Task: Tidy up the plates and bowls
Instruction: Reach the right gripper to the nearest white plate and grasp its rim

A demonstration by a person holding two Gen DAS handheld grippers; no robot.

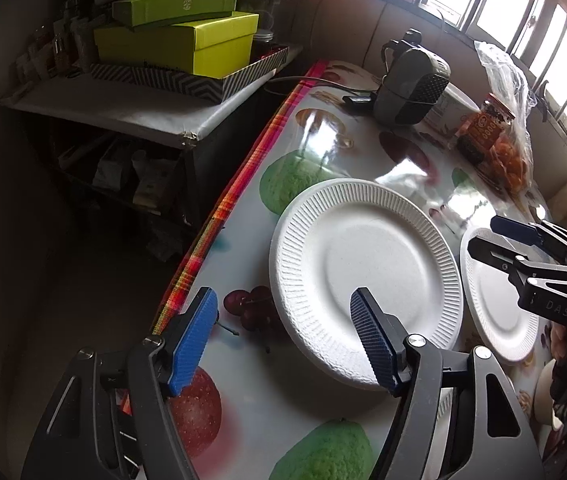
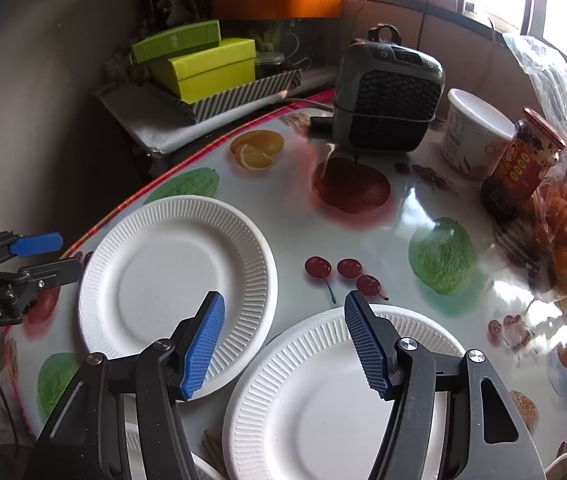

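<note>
Plates, white, disposable, foam or pressed paper by the look, ribbed rims: two in clear view, both flat on the fruit-print tablecloth [image 2: 423, 208].

Item 1, nearest in the right wrist view: plate [image 2: 323, 396] at 6 o'clock, directly under our right gripper [image 2: 283, 344]. Its blue pads stand partly apart over the rim at the plate's 12 o'clock, gripping nothing that we can see.

Item 2: second plate [image 2: 175, 276] at 9 o'clock, just beside the first; whether the two rims touch we cannot tell. In the left wrist view this same plate [image 1: 367, 264] fills the centre, and our left gripper [image 1: 283, 340] straddles its near-left rim, one pad outside the rim and one over the plate, jaws well apart, holding nothing.

Handling, our judgement: very light, thin, easily bent or creased; smooth cloth below, so a nudge may slide a plate rather than lift it. We would pinch the ribbed rim only, gently, and keep the plate level.

Further off, from 12 to 2 o'clock: small grey heater [image 2: 387, 108], white tub [image 2: 475, 136], dark jar with red label [image 2: 523, 164], clear bag of oranges [image 2: 563, 216].

No bowl clearly identified.
</note>
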